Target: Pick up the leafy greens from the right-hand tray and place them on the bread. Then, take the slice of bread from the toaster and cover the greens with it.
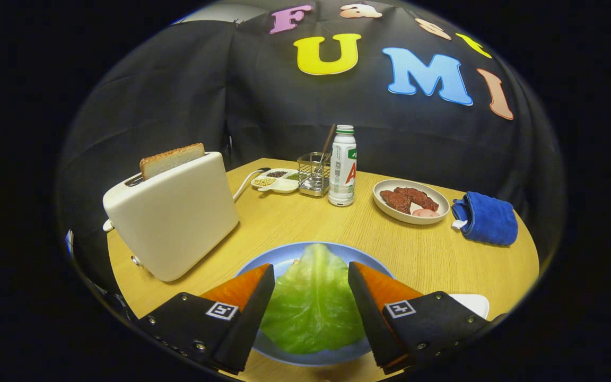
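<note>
The white bottle (342, 167) at the centre of the frame has a green cap and a label with green print and a large red letter; the rest of its writing is too small to read. Each finger of the tool (311, 276) carries a small square black-and-white marker.

The leafy green (312, 302) is one broad, pale cabbage-like leaf with a lighter central rib and faint veins. It lies on a blue plate (284, 254) at the lower centre of the frame. Whether bread lies under it cannot be told. The tool's fingers are spread wide, one on each side of the leaf, and do not press on it.

At the left of the frame a cream toaster (175, 215) stands on the wooden surface (295, 223), with a browned slice of bread (172, 159) sticking up from its slot. Behind the bottle sit a wire holder (313, 180) and a divided dish of grains (276, 183). To the right are a plate of dark meat slices (410, 201) and a folded blue cloth (486, 218). A white tray corner (472, 303) shows beside the right finger.
</note>
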Demonstrator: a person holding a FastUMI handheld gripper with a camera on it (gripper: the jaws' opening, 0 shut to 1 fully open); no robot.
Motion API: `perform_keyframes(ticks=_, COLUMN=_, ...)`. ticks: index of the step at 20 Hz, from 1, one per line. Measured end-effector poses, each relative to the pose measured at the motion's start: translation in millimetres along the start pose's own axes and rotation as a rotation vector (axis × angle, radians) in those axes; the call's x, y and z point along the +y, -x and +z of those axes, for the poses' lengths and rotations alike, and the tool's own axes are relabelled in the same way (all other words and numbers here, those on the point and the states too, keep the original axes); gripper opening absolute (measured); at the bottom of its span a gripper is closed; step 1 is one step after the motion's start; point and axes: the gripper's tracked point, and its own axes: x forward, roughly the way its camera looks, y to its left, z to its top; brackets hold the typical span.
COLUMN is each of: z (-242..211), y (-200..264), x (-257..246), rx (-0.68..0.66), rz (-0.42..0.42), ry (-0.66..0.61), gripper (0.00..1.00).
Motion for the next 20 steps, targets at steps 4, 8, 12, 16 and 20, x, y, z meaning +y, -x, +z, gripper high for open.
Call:
perform_keyframes(ticks=4, z=12, y=4, x=-2, rx=-0.039, rz=-0.030, ry=0.010, gripper=0.92)
perform_keyframes(ticks=8, z=43, y=13, x=15, rx=-0.121, rz=-0.035, ry=-0.002, gripper=0.93)
perform_keyframes(ticks=12, z=80, y=15, x=35, rx=-0.198, rz=-0.076, ry=0.000, gripper=0.93)
perform_keyframes(ticks=16, z=112, y=13, x=77, rx=-0.251, rz=-0.049, ry=-0.057, gripper=0.93)
perform_keyframes(ticks=20, z=146, y=15, x=124, rx=-0.327, rz=-0.016, ry=-0.059, gripper=0.93)
